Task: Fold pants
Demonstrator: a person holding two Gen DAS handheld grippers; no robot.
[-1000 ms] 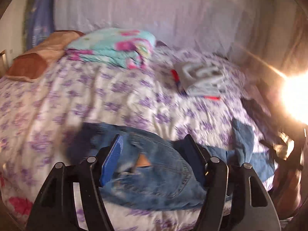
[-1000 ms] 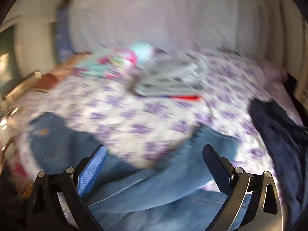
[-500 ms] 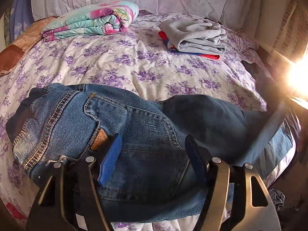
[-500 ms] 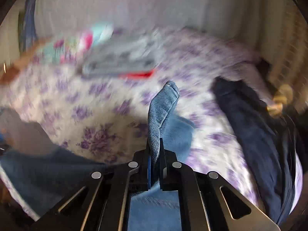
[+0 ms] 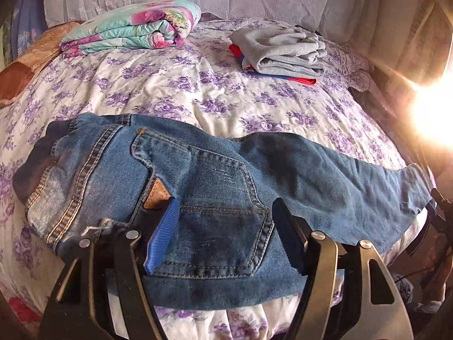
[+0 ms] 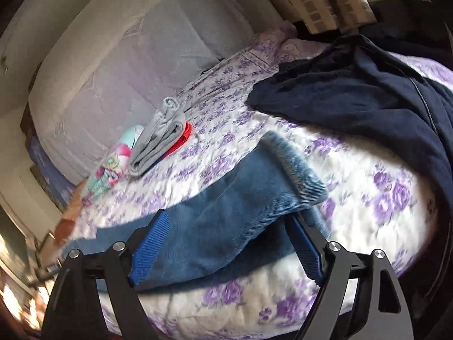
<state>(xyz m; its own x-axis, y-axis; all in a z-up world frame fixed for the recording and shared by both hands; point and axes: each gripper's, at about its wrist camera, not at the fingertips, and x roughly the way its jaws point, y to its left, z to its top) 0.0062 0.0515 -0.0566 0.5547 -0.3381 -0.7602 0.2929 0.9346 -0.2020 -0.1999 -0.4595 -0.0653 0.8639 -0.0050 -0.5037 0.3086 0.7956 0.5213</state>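
Note:
Blue jeans (image 5: 215, 170) lie across the near side of the bed, seat and back pocket up, one leg running off to the right. My left gripper (image 5: 225, 202) hovers low over the back pocket with its jaws apart. Denim lies under and between the fingers, and the pads do not press on it. In the right wrist view the leg end with its hem (image 6: 283, 175) rests on the sheet. My right gripper (image 6: 230, 218) is tilted over it and its jaws are opening. The leg lies loose between the fingers.
The bed has a purple-flowered sheet (image 5: 198, 90). At the back lie a folded floral blanket (image 5: 133, 28) and a folded grey garment (image 5: 280, 51) on red cloth. A brown pillow (image 5: 25, 65) is at the far left, a dark navy garment (image 6: 368, 90) at the right. Sun glare fills the right edge.
The right gripper, shut on the jeans' leg end half a second ago, has swung over, rolled and let go; the leg now lies on the sheet. The left gripper sank toward the seat.

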